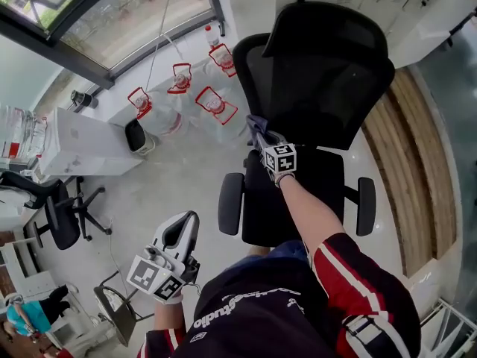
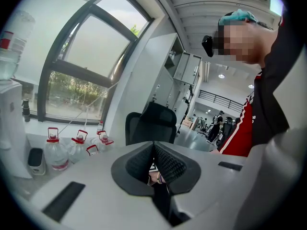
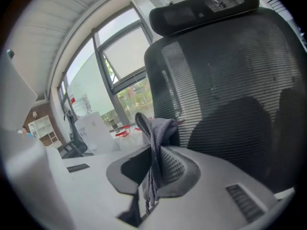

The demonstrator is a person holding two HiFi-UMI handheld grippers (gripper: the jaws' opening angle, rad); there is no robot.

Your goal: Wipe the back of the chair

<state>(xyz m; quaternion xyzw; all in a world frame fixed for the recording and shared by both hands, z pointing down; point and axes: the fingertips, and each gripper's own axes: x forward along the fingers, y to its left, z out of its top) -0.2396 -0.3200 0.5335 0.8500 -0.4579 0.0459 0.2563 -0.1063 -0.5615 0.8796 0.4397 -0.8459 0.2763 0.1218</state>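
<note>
Chair: a black mesh office chair (image 1: 320, 88) stands on the pale floor (image 1: 179, 177) straight ahead, with its back on the far side.
Right claw: the right claw (image 3: 152, 163) is clamped on a grey cloth (image 3: 154, 133). It is held at the left edge of the chair's back, low down; whether the cloth touches the mesh cannot be made out.
Left claw: the left claw (image 2: 154, 163) is closed with nothing in it. It is held low and near, well left of the chair.
Background: water bottles (image 1: 195, 99) with red handles stand on the floor, far left of the chair, below a window (image 1: 112, 13).
</note>
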